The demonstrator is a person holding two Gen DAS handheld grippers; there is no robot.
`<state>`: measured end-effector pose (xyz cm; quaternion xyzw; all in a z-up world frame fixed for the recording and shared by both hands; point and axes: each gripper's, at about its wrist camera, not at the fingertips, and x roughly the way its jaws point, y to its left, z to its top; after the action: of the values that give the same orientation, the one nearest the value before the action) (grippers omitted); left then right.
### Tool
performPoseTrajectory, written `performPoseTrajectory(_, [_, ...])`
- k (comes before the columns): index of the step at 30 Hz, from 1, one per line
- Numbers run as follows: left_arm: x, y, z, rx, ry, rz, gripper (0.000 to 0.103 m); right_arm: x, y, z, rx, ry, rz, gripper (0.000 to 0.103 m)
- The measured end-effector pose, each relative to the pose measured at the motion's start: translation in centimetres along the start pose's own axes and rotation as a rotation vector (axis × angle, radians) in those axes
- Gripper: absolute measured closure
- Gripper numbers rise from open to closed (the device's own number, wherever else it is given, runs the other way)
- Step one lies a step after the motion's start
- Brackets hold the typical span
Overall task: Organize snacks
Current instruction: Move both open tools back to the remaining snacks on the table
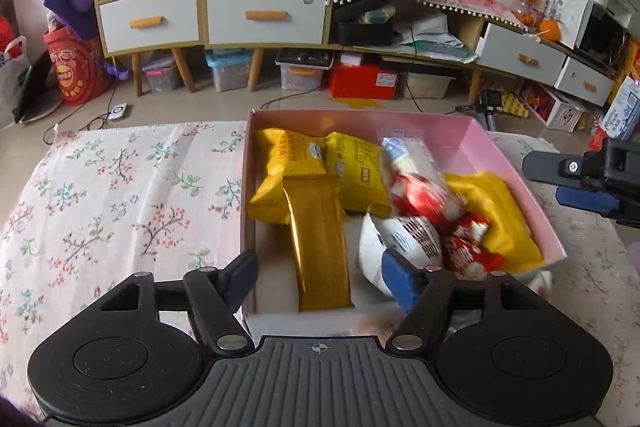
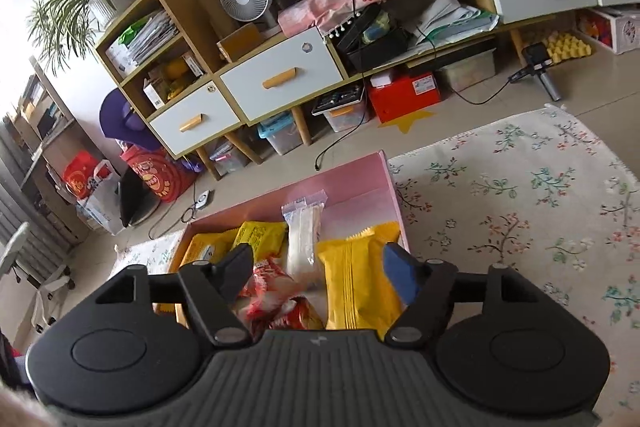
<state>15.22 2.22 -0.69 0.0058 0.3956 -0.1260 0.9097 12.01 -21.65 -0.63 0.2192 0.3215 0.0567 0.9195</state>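
The left tool (image 1: 320, 279) is matte black plastic: two round disc-shaped housings flank a grey ribbed centre plate marked with a small crosshair. Hinged black arms with silver rivets carry fingers faced with blue pads (image 1: 396, 279). The right tool (image 2: 320, 273) is the same build, with one blue pad (image 2: 400, 277) showing and a faint pale mark on its ribbed plate.

Your snacks (image 1: 316, 163) lie in the box (image 1: 520, 163) on the worktop (image 1: 120, 195); the cabinet (image 1: 264, 11) stands behind it.
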Motion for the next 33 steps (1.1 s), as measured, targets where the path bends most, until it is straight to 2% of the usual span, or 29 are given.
performPoseTrajectory(3, [-1.1,-0.4,-0.6,0.004,0.010,0.007,0.021,-0.6,0.4,-0.3,-0.039,0.014,-0.029,0.027])
performPoseTrajectory(10, [-3.4,-1.4,-2.7,0.018,0.053,-0.015,0.014,-2.2,0.8,-1.7,-0.088,0.060,-0.088,0.019])
performPoseTrajectory(18, [-5.0,-1.6,-5.2,-0.056,0.138,-0.032,0.013,-3.7,1.0,-3.5,-0.140,0.115,-0.155,0.011])
performPoseTrajectory(25, [-5.3,-1.6,-6.7,-0.115,0.174,-0.037,0.013,-4.6,0.7,-5.2,-0.149,0.180,-0.161,0.008])
performPoseTrajectory(31, [-4.3,-1.6,-7.3,-0.211,0.224,-0.070,0.013,-4.6,-0.8,-6.6,-0.028,0.282,-0.158,0.006])
performPoseTrajectory(33, [-4.0,-1.4,-7.3,-0.263,0.235,-0.084,0.013,-4.5,-1.1,-6.9,-0.021,0.299,-0.189,0.007])
